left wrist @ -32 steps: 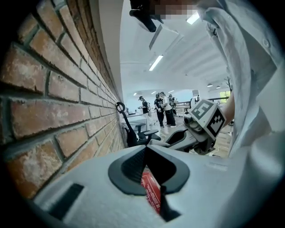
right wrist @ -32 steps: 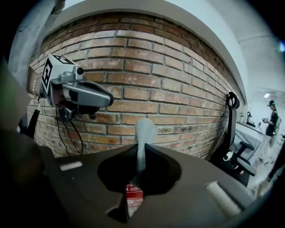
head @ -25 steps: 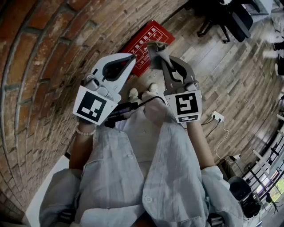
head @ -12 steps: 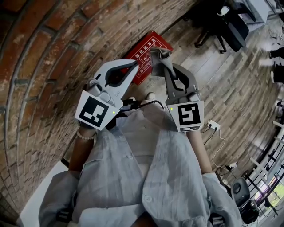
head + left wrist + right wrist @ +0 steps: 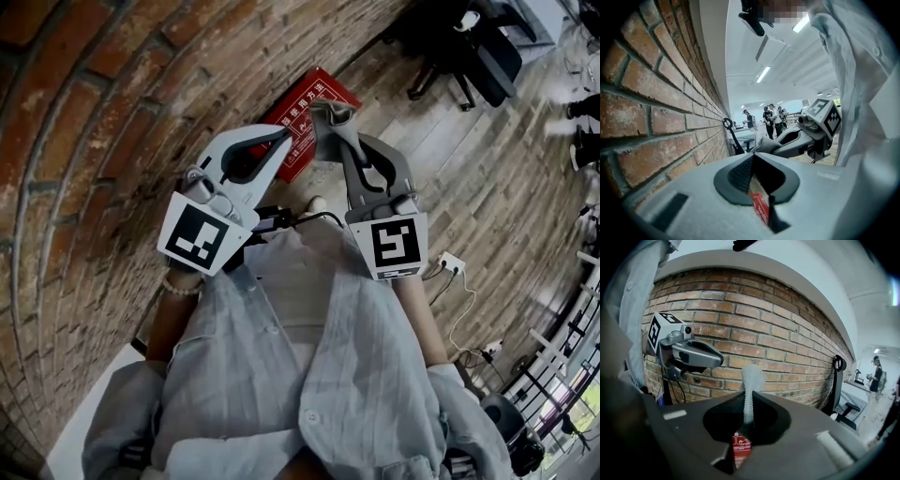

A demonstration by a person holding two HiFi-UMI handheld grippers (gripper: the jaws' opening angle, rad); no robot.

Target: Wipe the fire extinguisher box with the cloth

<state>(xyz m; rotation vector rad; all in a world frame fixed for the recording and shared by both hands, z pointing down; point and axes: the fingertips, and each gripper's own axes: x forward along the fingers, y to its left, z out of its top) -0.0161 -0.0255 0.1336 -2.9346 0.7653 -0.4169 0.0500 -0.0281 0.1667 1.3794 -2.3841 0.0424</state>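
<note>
The red fire extinguisher box (image 5: 302, 105) lies on the wood floor against the brick wall. My right gripper (image 5: 328, 114) hangs over its right edge, shut on a grey-white cloth (image 5: 333, 111) that sticks up past the jaw tips (image 5: 751, 378). My white left gripper (image 5: 284, 134) is over the box's near edge, jaws shut with nothing between them. Through the left jaws a strip of the red box (image 5: 760, 207) shows below. The box (image 5: 740, 446) also shows under the right gripper (image 5: 749, 401). The left gripper (image 5: 690, 353) appears at the right gripper view's left.
The brick wall (image 5: 103, 122) runs along the left. A black office chair (image 5: 464, 42) stands beyond the box. A white power strip (image 5: 457, 247) with its cable lies on the floor at right. Several people (image 5: 771, 119) stand far down the room.
Both grippers keep nearly the same pose over the box. The head view has shifted slightly, and the right gripper with the cloth sits a touch lower in the picture.
</note>
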